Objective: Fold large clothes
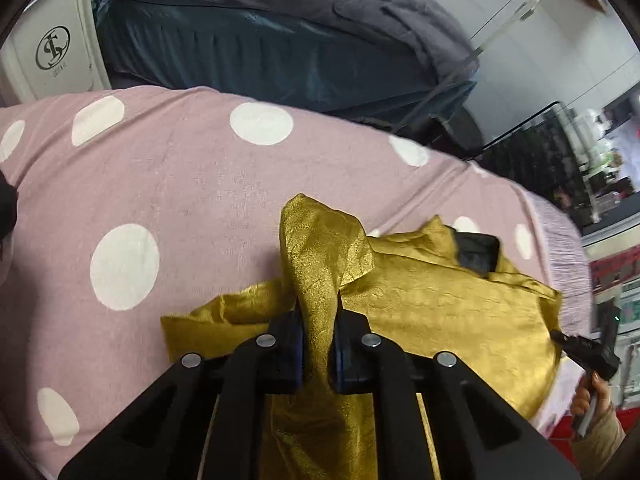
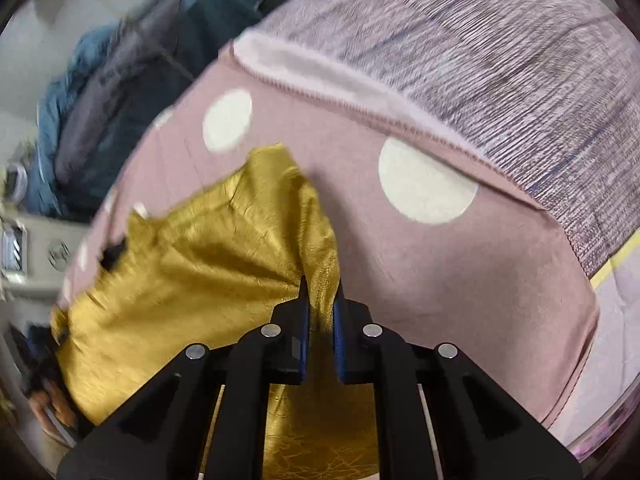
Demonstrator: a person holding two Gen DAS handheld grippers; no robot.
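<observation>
**Both grippers clamped on gold cloth over spotted bedspread**

Left wrist view. Left gripper [image 1: 319, 304]: black, blue-padded jaws pinched together on a raised fold of the gold garment [image 1: 420, 312], which bunches up between the fingers and hangs below them. The garment is shiny, crinkled and loosely heaped, lying on the pink bedspread with white dots [image 1: 192, 184] near its right edge and trailing under the gripper body. A dark patch [image 1: 478, 254] shows at the garment's far right side; what it is cannot be told. Right gripper [image 1: 588, 350]: seen only in part at the right margin, gripped by a hand [image 1: 588, 396] with a tan sleeve. Beyond the bedspread's far edge: a dark blue-grey quilt [image 1: 280, 24] and a white cabinet with a round logo [image 1: 52, 48].

Right wrist view (blurred). Right gripper [image 2: 320, 300]: jaws closed on a gathered edge of the gold garment [image 2: 192, 272], which spreads left from the fingers across the dotted bedspread [image 2: 440, 280]. A striped grey-pink blanket [image 2: 480, 48] covers the bedspread's far right corner.
</observation>
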